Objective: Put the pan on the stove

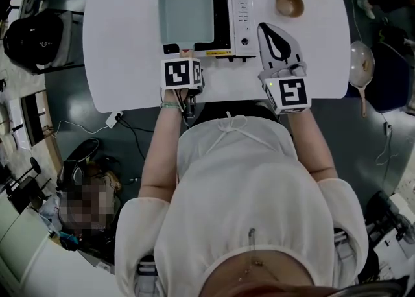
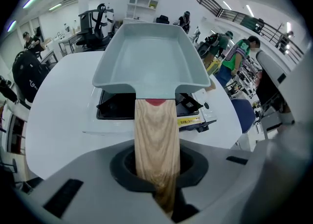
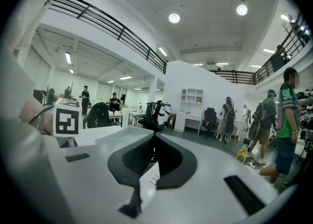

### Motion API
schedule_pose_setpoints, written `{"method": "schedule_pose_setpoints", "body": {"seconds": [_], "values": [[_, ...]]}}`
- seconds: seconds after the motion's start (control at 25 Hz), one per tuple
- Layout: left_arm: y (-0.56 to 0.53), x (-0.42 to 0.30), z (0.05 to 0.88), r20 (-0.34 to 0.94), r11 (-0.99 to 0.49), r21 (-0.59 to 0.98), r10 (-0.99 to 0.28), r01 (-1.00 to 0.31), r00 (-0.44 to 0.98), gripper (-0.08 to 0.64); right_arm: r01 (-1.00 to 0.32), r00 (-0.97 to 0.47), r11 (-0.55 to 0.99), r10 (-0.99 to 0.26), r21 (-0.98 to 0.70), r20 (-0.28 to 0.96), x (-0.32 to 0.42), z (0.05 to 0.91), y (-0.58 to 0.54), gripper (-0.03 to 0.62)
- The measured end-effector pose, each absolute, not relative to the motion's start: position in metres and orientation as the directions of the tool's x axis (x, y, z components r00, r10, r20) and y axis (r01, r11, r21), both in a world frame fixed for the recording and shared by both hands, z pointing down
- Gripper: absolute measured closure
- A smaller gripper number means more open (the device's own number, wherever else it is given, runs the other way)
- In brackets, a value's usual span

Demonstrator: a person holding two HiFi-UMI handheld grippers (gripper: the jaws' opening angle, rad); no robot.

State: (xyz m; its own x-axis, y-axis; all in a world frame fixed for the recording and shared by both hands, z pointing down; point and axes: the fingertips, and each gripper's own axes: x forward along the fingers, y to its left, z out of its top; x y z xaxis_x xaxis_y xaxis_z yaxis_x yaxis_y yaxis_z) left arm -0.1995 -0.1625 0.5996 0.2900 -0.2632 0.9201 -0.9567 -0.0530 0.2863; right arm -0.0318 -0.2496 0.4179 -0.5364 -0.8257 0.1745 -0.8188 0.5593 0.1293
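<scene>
White counter (image 1: 130, 62) space in front of you carries the stove (image 1: 243, 17), and the pan (image 1: 185, 7) lies squarely over its burner; you cannot tell whether it rests there yet. Your left gripper (image 2: 156, 169) clamps the wooden handle (image 2: 155, 135), whose long axis runs straight ahead from the jaws toward the stove. Your right gripper (image 1: 275, 39), jaws closed on nothing, lies just beside the stove's control side.

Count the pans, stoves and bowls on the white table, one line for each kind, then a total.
Pan: 1
Stove: 1
Bowl: 1
Total: 3
</scene>
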Motion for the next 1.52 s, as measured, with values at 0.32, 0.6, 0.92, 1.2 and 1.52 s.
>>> {"method": "schedule_pose_setpoints", "body": {"seconds": [0.32, 0.6, 0.92, 1.2, 1.52], "values": [[-0.162, -0.197, 0.601, 0.940, -0.053, 0.261, -0.214, -0.964, 0.267, 0.485, -0.822, -0.529, 0.556, -0.827, 0.126, 0.191, -0.026, 0.416, -0.260, 0.584], [-0.169, -0.196, 0.599, 0.960, -0.030, 0.218, -0.176, -0.975, 0.220, 0.482, -0.816, -0.537, 0.565, -0.819, 0.122, 0.204, -0.030, 0.419, -0.265, 0.584], [-0.187, -0.211, 0.592, 0.970, -0.055, 0.004, -0.244, -0.998, 0.018, 0.462, -0.818, -0.533, 0.563, -0.819, 0.117, 0.213, -0.038, 0.421, -0.269, 0.584], [-0.187, -0.213, 0.590, 0.961, -0.096, -0.049, -0.275, -0.994, -0.021, 0.433, -0.817, -0.532, 0.563, -0.819, 0.121, 0.216, -0.047, 0.423, -0.270, 0.584], [-0.196, -0.216, 0.562, 0.934, -0.169, -0.084, -0.358, -0.982, -0.019, 0.377, -0.812, -0.536, 0.569, -0.815, 0.130, 0.220, -0.057, 0.420, -0.271, 0.584]]}}
